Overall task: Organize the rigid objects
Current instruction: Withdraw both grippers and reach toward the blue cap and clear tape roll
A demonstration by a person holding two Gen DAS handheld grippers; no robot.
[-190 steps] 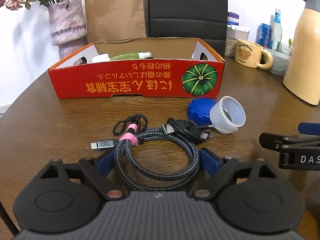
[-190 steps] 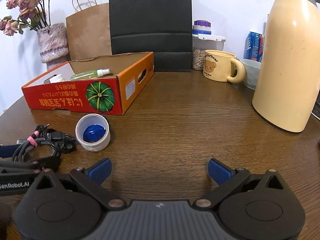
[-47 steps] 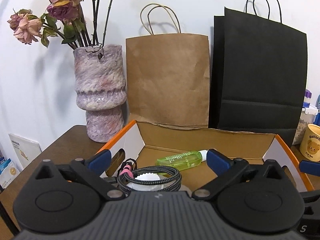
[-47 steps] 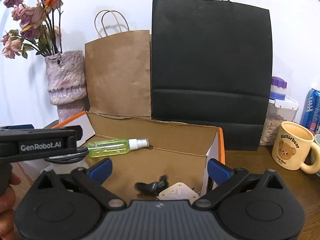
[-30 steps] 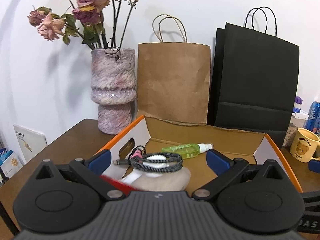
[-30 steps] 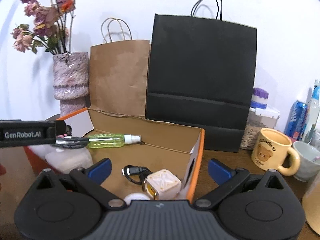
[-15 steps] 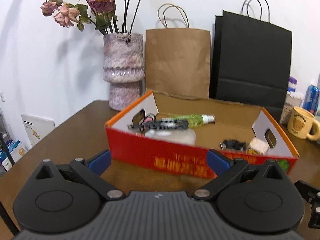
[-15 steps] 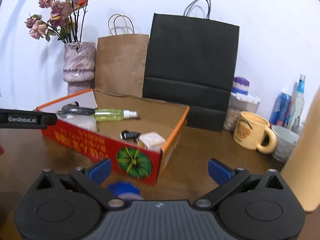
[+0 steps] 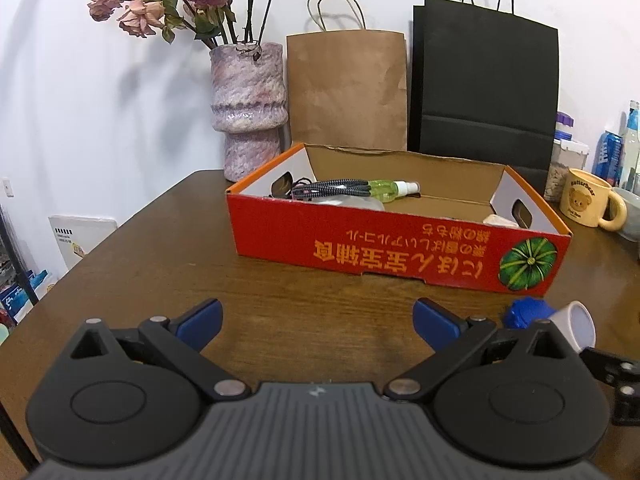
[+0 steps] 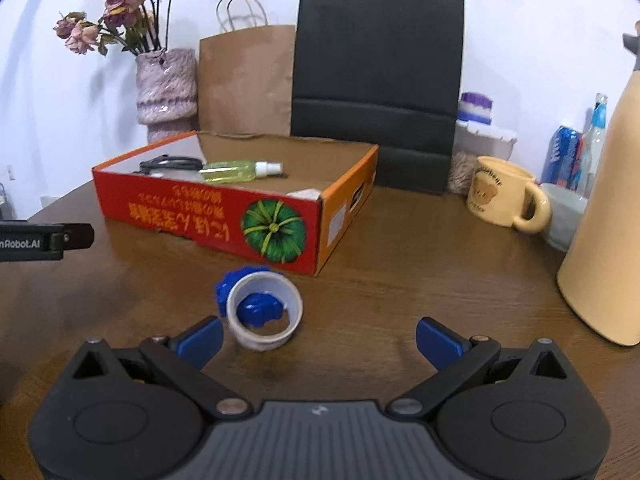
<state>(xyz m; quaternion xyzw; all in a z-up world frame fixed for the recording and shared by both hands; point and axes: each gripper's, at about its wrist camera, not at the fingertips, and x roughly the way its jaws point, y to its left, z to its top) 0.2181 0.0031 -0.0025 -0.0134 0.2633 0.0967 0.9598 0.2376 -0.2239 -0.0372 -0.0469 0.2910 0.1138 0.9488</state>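
Observation:
The red cardboard box (image 9: 384,248) (image 10: 200,208) stands on the brown table. A braided cable (image 9: 332,189) (image 10: 168,163) and a green spray bottle (image 9: 390,189) (image 10: 236,171) lie in it, and a pale block (image 9: 498,221) shows at its right end. A white cup (image 10: 264,312) (image 9: 576,324) lies on its side in front of the box, touching a blue lid (image 10: 236,280) (image 9: 524,312). My left gripper (image 9: 316,322) is open and empty, back from the box. My right gripper (image 10: 318,338) is open, its left finger just beside the cup.
Behind the box stand a flower vase (image 9: 248,108), a brown paper bag (image 9: 346,88) and a black bag (image 9: 484,80). A bear mug (image 10: 504,196), a bowl (image 10: 564,216), cans and a tall cream flask (image 10: 608,216) crowd the right side.
Both grippers have drawn back from the box and come down toward the table. The braided cable, held by my left gripper earlier, now lies in the box. The cup and lid are near my right gripper.

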